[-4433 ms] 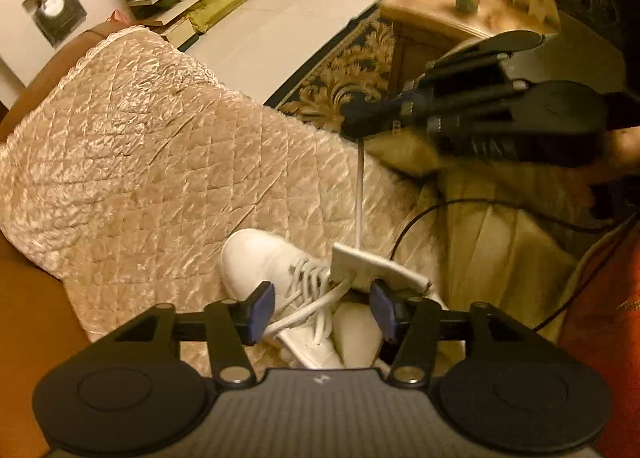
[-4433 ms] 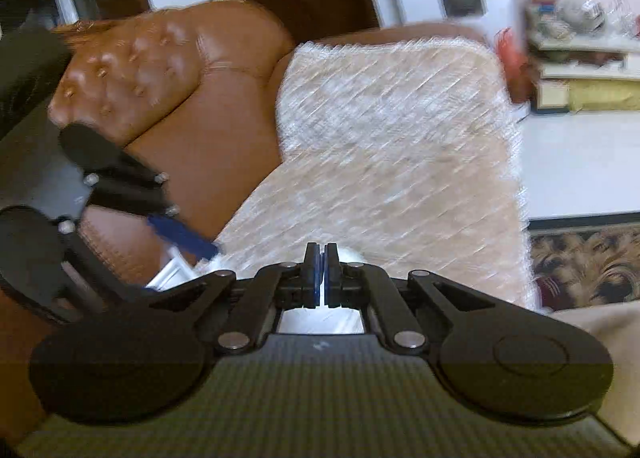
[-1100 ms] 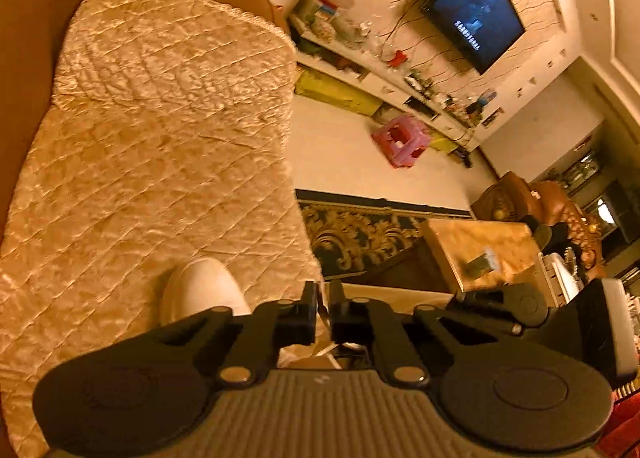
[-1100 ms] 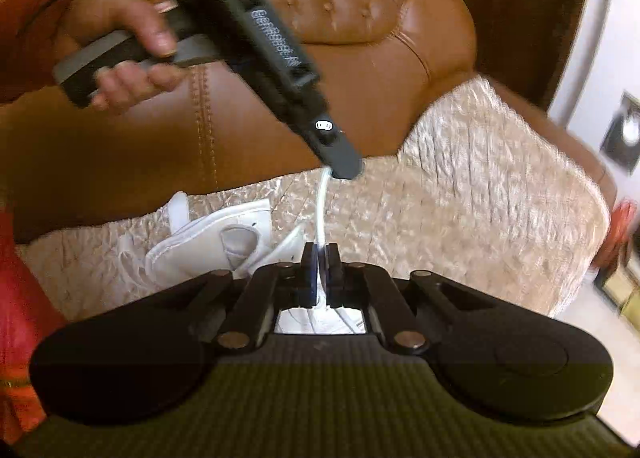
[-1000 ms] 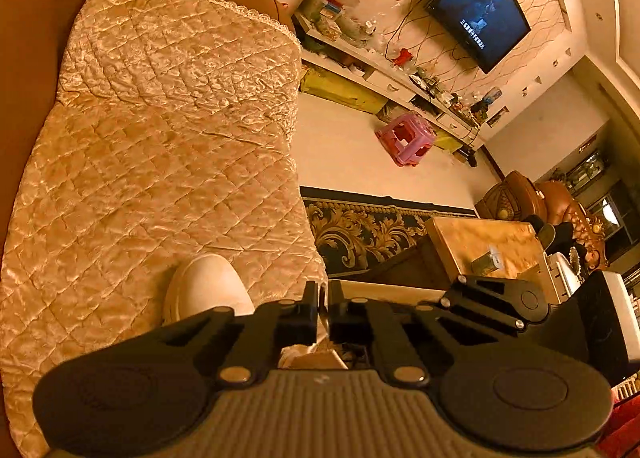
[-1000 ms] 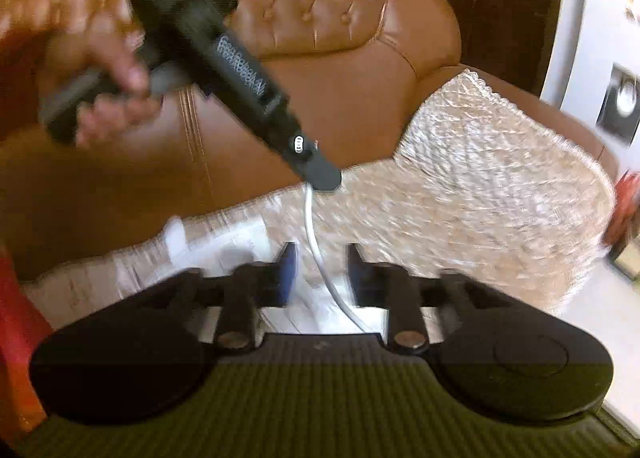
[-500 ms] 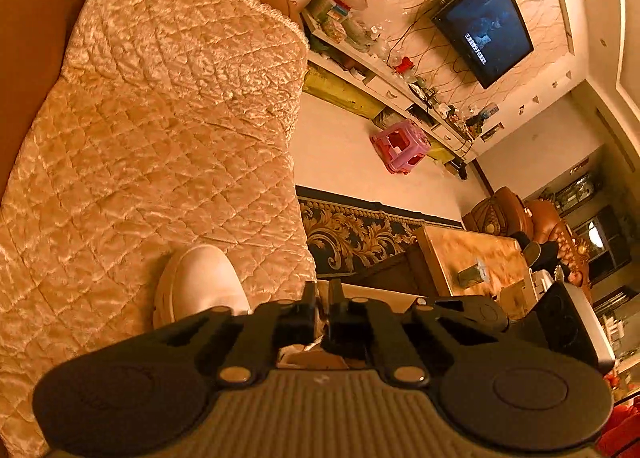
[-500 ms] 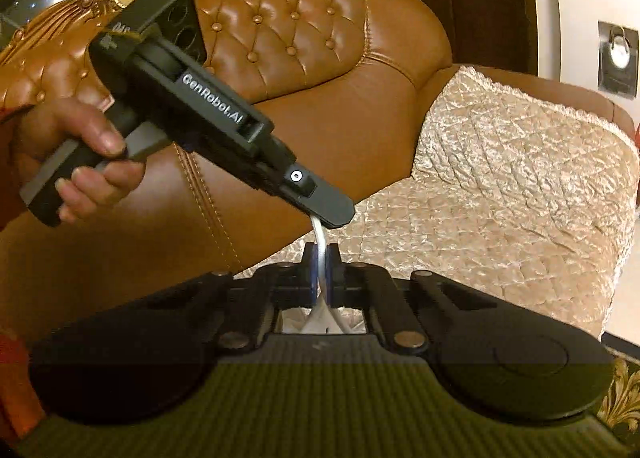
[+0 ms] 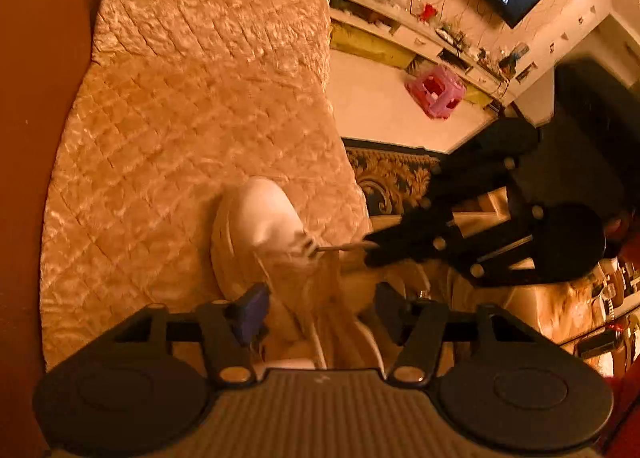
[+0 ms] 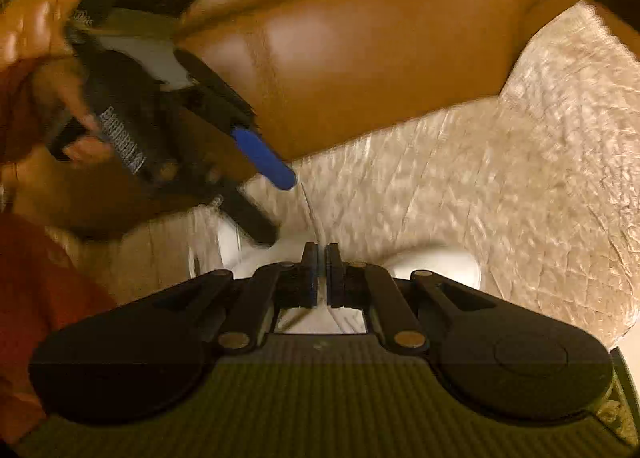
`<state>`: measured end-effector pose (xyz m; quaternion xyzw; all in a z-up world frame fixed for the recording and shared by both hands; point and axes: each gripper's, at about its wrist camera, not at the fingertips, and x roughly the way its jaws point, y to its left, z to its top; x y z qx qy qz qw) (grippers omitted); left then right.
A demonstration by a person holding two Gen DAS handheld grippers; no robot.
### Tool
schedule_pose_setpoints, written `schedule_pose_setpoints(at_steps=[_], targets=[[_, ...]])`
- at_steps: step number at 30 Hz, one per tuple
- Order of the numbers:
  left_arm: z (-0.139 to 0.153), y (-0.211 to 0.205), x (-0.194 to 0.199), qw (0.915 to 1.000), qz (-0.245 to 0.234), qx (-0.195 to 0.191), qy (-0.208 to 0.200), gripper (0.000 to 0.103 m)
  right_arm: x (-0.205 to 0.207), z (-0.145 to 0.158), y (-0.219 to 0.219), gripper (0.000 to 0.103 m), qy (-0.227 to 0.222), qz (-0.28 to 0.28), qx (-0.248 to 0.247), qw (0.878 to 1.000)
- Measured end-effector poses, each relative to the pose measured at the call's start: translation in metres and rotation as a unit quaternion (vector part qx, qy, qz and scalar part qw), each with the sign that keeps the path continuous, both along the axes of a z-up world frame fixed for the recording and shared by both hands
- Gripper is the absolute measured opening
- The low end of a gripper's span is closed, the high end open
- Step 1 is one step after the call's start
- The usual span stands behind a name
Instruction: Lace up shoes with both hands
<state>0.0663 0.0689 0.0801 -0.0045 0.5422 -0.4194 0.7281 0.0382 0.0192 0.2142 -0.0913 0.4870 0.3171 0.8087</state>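
Pulling the lace (image 9: 340, 246) sideways, the right gripper (image 10: 320, 258) is pinching it tight, while the left gripper (image 9: 320, 308) is opening with nothing pinched. The white shoe (image 9: 256, 225) is lying just past its fingers, looking only partly laced, with tightening and tying left.

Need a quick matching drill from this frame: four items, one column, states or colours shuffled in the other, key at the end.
Items:
1. left tool
2. right tool
3. shoe
4. stool

States:
A. pink, on the floor
B. white, lying on the quilted cover
C. shut on the lace
D. jaws apart and opening, nothing pinched

Pairs: 1-D, 2-C, 3-B, 4-A
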Motion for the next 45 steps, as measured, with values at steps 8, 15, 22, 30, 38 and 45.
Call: schedule_pose_setpoints(at_steps=[8, 15, 22, 30, 38, 45], targets=[[-0.016, 0.001, 0.001, 0.9998, 0.005, -0.013, 0.015, 0.038, -0.006, 0.001, 0.013, 0.006, 0.034, 0.047, -0.072, 0.996], [-0.022, 0.012, 0.004, 0.9990, 0.020, -0.025, 0.031, 0.040, -0.004, -0.007, 0.028, 0.006, 0.050, 0.073, -0.123, 0.988], [-0.025, 0.017, 0.004, 0.9983, 0.034, -0.032, 0.034, 0.044, 0.004, -0.008, 0.037, 0.006, 0.070, 0.101, -0.148, 0.981], [-0.026, 0.018, 0.003, 0.9980, 0.040, -0.038, 0.030, 0.046, 0.024, -0.013, 0.044, 0.006, 0.131, 0.102, -0.172, 0.971], [-0.029, 0.019, 0.004, 0.9975, 0.043, -0.045, 0.033, 0.048, 0.037, -0.021, 0.056, 0.005, 0.173, 0.115, -0.217, 0.954], [-0.032, 0.020, 0.006, 0.9973, 0.042, -0.049, 0.035, 0.050, 0.048, -0.020, 0.044, 0.006, 0.205, 0.069, -0.193, 0.957]])
